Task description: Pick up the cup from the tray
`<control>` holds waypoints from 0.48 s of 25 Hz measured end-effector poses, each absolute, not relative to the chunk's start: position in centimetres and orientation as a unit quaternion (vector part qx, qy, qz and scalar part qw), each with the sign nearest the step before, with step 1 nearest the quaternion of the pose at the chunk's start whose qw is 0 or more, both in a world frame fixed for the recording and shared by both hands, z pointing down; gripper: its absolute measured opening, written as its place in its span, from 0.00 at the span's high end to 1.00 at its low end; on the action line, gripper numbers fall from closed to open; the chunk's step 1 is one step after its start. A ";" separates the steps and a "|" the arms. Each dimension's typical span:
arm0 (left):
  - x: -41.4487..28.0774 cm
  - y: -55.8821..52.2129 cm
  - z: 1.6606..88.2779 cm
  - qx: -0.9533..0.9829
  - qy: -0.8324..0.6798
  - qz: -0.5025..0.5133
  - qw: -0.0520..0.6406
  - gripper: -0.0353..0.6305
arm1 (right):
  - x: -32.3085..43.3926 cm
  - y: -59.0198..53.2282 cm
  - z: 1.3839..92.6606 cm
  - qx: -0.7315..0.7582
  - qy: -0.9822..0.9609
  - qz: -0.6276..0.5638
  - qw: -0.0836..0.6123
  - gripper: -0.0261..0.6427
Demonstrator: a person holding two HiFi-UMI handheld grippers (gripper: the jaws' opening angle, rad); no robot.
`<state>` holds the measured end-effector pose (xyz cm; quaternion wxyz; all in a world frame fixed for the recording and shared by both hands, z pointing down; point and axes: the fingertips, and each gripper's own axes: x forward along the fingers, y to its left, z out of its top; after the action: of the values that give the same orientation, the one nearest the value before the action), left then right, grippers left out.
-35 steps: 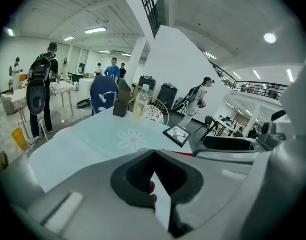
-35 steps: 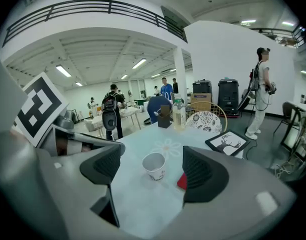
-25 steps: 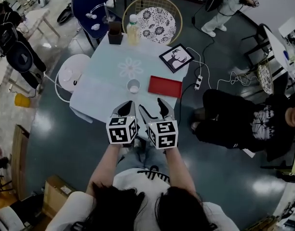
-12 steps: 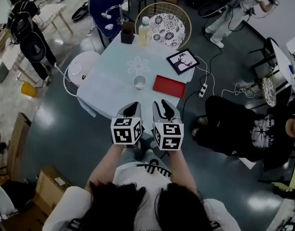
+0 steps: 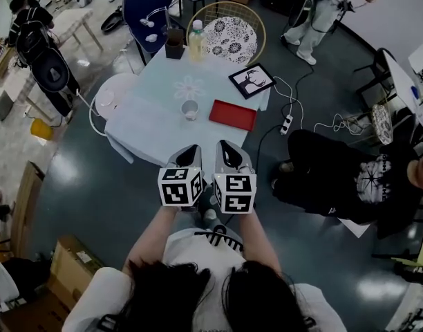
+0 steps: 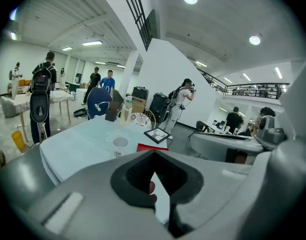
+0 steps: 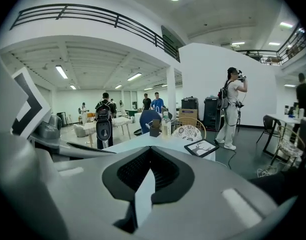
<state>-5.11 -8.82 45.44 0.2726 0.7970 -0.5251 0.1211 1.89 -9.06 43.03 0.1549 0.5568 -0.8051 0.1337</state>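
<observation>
a pale, matt tablecloth [image 5: 146,120] covers the table and hangs in soft folds at its near left corner; a faint flower print shows at the middle. the cup [image 5: 189,108], near the near edge, looks like matt white paper with a small dark print on its wall. the tray [image 5: 233,114] beside it is smooth, flat red, plastic by its look. the picture frame [image 5: 251,80] at the right edge is black with a slight sheen. the bottle [image 5: 195,41] at the far edge is clear plastic. the floor [image 5: 315,247] is dark and glossy, mirroring the lamps. the left gripper [image 5: 187,159] and right gripper [image 5: 229,156] have smooth, matt grey shells. their pads [image 6: 135,174] are black and finely ribbed.
</observation>
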 end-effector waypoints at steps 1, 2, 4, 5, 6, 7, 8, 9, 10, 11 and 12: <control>-4.8 -8.6 45.3 0.798 -0.525 0.120 0.271 0.95 | 2.1 -8.8 42.9 0.556 -0.806 0.135 0.153 0.93; -4.6 -8.4 45.2 0.798 -0.525 0.120 0.270 0.95 | 2.2 -8.5 42.9 0.555 -0.807 0.138 0.150 0.93; -4.2 -7.9 44.9 0.800 -0.524 0.121 0.266 0.95 | 2.4 -7.8 42.8 0.550 -0.810 0.145 0.146 0.93; -4.0 -7.6 44.8 0.801 -0.524 0.122 0.264 0.95 | 2.5 -7.4 42.8 0.548 -0.810 0.147 0.146 0.93; -3.8 -7.3 44.7 0.801 -0.524 0.123 0.262 0.95 | 2.7 -7.1 42.9 0.547 -0.811 0.147 0.148 0.93; -3.6 -7.0 44.7 0.802 -0.523 0.123 0.261 0.95 | 2.8 -6.8 42.9 0.547 -0.810 0.146 0.151 0.93; -3.5 -6.7 44.8 0.802 -0.523 0.124 0.260 0.95 | 3.0 -6.5 43.0 0.547 -0.810 0.145 0.154 0.93; -3.4 -6.4 44.9 0.802 -0.523 0.125 0.261 0.95 | 3.1 -6.2 43.1 0.547 -0.809 0.143 0.157 0.93; -3.2 -6.1 45.0 0.801 -0.523 0.125 0.262 0.95 | 3.2 -5.8 43.1 0.548 -0.809 0.142 0.159 0.93; -3.1 -5.8 45.1 0.801 -0.523 0.125 0.262 0.95 | 3.4 -5.6 43.2 0.547 -0.809 0.142 0.161 0.93; -2.9 -5.6 45.1 0.802 -0.523 0.125 0.262 0.95 | 3.5 -5.3 43.3 0.548 -0.809 0.142 0.162 0.93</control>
<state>-2.91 -5.59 45.12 0.2617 0.8016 -0.5229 0.1245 3.49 -5.30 43.26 0.1616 0.5476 -0.8087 0.1417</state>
